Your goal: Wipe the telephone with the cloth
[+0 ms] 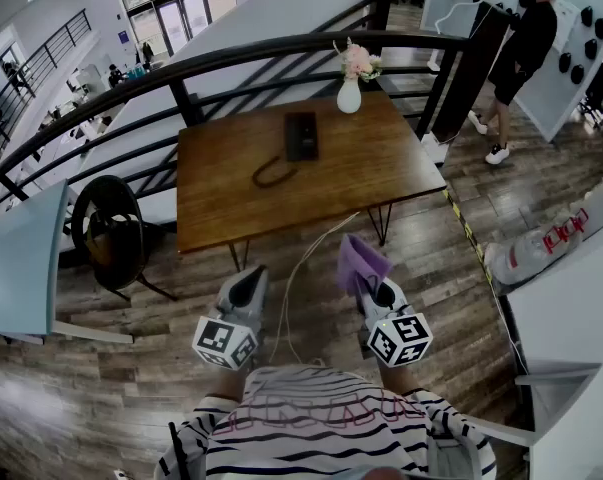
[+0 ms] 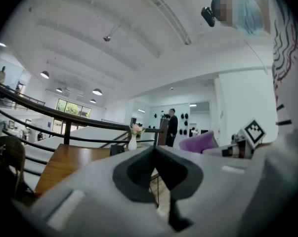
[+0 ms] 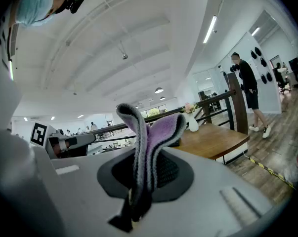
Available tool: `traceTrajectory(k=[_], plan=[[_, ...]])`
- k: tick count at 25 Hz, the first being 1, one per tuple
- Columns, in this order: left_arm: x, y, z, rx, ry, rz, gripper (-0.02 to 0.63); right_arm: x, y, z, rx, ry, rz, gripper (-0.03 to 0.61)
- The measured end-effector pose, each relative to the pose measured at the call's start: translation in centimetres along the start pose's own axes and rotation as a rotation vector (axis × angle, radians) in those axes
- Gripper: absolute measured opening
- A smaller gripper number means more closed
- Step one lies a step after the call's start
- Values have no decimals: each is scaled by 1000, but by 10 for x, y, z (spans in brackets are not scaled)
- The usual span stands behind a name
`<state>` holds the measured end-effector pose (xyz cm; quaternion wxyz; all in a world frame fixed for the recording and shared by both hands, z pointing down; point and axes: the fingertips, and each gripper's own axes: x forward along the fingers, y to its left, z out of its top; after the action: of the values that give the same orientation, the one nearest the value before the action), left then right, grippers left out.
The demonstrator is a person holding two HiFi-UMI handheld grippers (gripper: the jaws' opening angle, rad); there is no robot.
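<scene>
Left gripper (image 2: 154, 151) fingers (image 2: 134, 177) touching at the tips, wooden table (image 2: 69, 164) beyond, purple cloth (image 2: 200, 142) at right

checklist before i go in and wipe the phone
1. Cloth gripped: ok, the right hand-held gripper is shut on it.
2. Left hand-held gripper free: ok, jaws together, nothing between them.
3. Telephone within reach: not ok, both grippers are over the floor, short of the table.
4. Telephone top uncovered: ok, nothing lies on it.
5. Cord out of the way: not ok, it loops on the near side of the telephone.
6. Vase clear: ok, apart from the telephone, though close behind it.
</scene>
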<state>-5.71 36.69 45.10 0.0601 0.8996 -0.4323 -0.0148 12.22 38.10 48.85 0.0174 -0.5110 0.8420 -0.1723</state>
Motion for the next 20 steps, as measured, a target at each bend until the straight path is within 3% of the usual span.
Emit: traceTrajectory(k=[11,20], plan=[[13,1,-8,-36,10,42,2,10,-19,3,79,-9,33,35],[60,37,-17,-53,26,1,2,56,-41,5,95,0,6,35]])
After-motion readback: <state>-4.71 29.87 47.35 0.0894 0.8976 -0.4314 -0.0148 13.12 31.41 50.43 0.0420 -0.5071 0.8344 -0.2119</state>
